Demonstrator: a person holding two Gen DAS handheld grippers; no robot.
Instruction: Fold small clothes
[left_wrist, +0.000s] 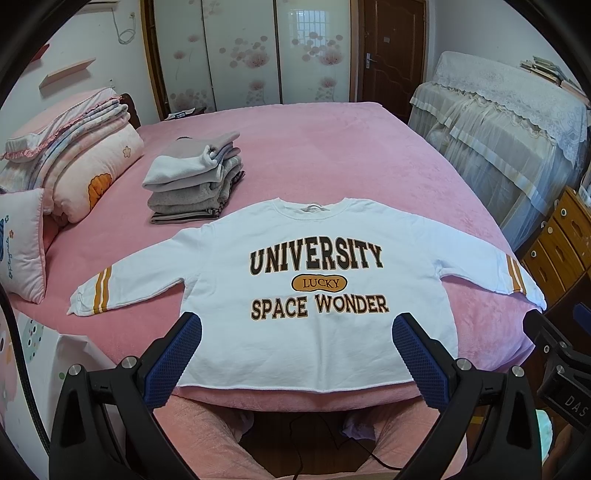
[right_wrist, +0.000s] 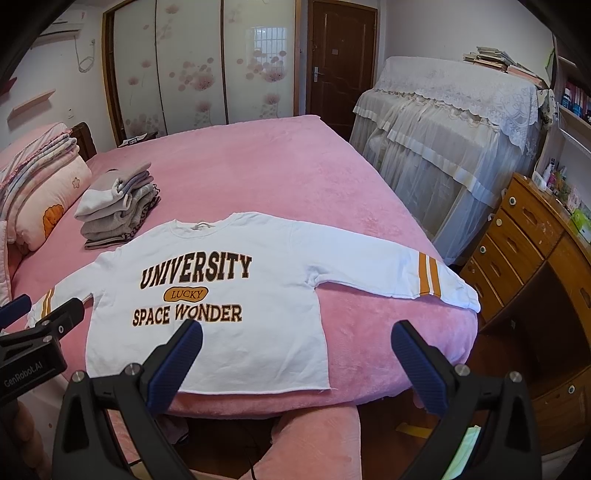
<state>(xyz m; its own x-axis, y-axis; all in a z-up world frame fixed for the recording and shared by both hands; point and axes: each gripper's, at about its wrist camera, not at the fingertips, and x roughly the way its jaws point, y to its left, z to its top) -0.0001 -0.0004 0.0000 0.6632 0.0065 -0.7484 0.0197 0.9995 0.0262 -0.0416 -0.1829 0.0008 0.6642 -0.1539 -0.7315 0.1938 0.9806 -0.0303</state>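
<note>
We see a white sweatshirt (left_wrist: 317, 280) spread flat, print side up, across the middle of the frame on the pink bed (left_wrist: 332, 155). Both sleeves are out to the sides and the hem lies near the bed's lower edge. Left gripper (left_wrist: 297, 325) sits at the bottom centre with its fingers spread wide, blue pads (left_wrist: 173, 354) showing, nothing between them. Part of the right gripper (left_wrist: 561, 354) shows at the right edge; we can't read its state. A pile of folded clothes (left_wrist: 195, 181) sits above left of the sweatshirt, just beside its shoulder. Folded bedding (left_wrist: 85, 158) and a small pillow (left_wrist: 22, 247) are at far left.
</note>
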